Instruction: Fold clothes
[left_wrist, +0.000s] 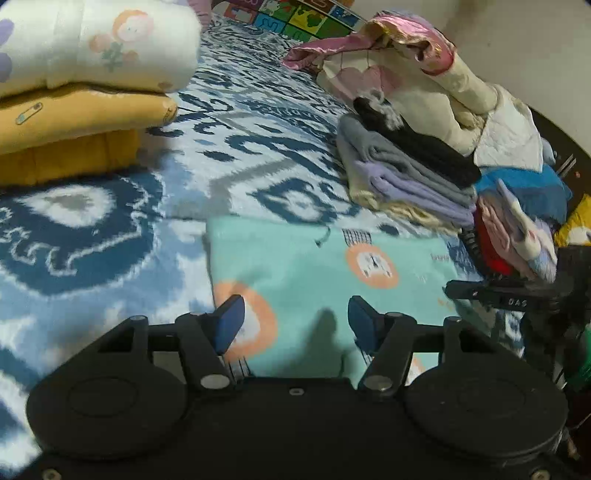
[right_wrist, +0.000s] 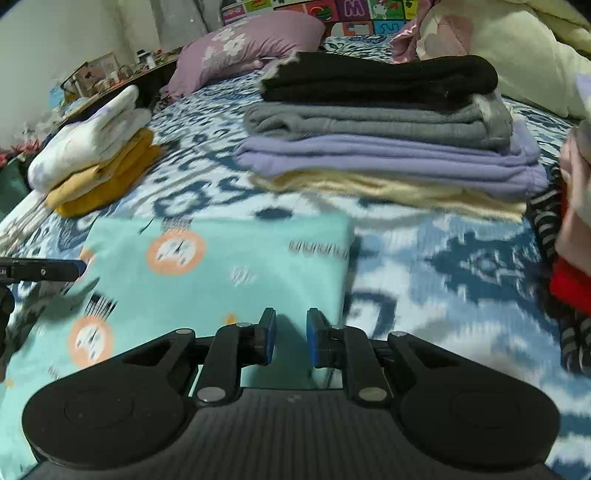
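A mint garment (left_wrist: 317, 280) printed with orange circles lies flat and folded on the blue patterned bedspread (left_wrist: 110, 229). My left gripper (left_wrist: 295, 321) hovers open just over its near edge, nothing between the blue pads. In the right wrist view the same mint garment (right_wrist: 221, 273) lies ahead, and my right gripper (right_wrist: 291, 339) is over its near right corner. Its jaws stand a narrow gap apart with no cloth pinched between them. The left gripper's fingertip (right_wrist: 55, 271) shows at the left edge of that view.
A stack of folded clothes (right_wrist: 376, 140), black, grey, lilac and cream, sits behind the garment. Loose clothes (left_wrist: 517, 236) are heaped at the right. Folded yellow and white quilts (left_wrist: 74, 103) lie at the left, a crumpled cream quilt (left_wrist: 424, 74) behind.
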